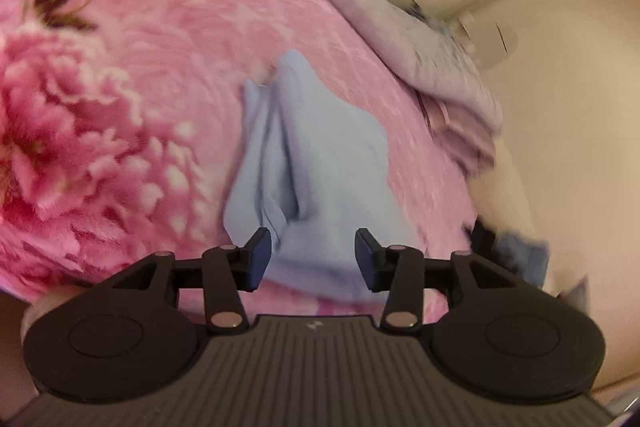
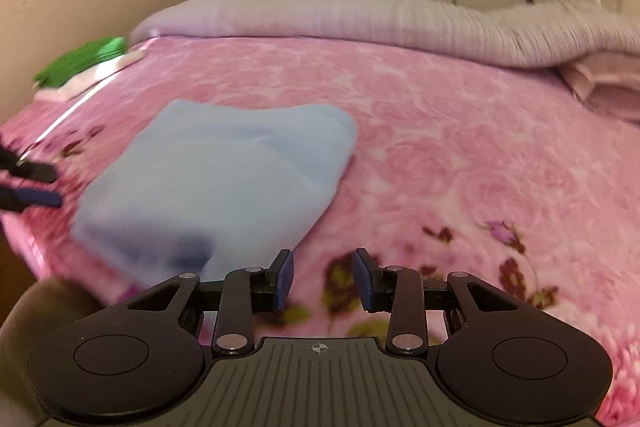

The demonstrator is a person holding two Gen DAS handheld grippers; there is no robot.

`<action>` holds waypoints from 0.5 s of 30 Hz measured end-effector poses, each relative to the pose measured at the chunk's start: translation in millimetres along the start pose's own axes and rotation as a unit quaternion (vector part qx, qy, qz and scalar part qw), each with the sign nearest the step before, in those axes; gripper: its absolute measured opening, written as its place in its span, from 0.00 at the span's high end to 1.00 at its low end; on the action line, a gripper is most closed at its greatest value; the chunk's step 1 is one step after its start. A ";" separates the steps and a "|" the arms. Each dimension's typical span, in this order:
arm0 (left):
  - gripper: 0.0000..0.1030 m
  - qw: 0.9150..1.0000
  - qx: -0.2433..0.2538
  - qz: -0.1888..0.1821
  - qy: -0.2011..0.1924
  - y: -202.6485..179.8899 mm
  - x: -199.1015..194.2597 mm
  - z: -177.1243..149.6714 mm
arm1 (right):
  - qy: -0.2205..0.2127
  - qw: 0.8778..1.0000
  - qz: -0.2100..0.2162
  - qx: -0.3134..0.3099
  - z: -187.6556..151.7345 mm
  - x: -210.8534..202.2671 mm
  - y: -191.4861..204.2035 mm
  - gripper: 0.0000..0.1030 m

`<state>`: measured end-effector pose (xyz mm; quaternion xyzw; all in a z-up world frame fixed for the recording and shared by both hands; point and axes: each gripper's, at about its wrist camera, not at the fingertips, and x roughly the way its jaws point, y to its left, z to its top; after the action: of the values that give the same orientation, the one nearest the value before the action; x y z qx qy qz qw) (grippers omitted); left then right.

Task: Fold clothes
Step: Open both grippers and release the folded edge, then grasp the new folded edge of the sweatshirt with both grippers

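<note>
Pink floral bedding point(image 2: 460, 155) fills both views, with a wall and cupboard doors behind. Left gripper point(image 1: 313, 254) has its jaws spread, the light blue garment point(image 1: 316, 147) lying between and beyond them but unpinched; right gripper point(image 2: 323, 279) is likewise parted and empty, just off the garment's near corner point(image 2: 224, 163). Outward, a grey quilt point(image 2: 360, 23) is rolled along the far edge of the bed.

My reading is that one fold is laid and both tools are free for the next. To do it well, each should pinch a corner of the same edge (all layers together), lift low and carry it over evenly so the creases do not bunch.

Only the right wrist view shows a green cloth point(image 2: 80, 61) at the bed's far left; the left wrist view alone shows the garment's central ridge of wrinkles.
</note>
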<state>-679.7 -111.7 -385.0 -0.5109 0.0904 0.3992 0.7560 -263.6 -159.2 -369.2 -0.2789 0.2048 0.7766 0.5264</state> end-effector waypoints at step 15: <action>0.95 0.997 0.081 -0.011 -0.017 -9.3 19.5 -2.8 | 0.014 0.976 -0.061 -0.210 -30.2 28.0 87.6 0.66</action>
<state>-659.5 -105.6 -390.4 -0.4422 0.1043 0.3905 0.8007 -346.8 -189.7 -408.2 -0.4061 0.0267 0.7646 0.4997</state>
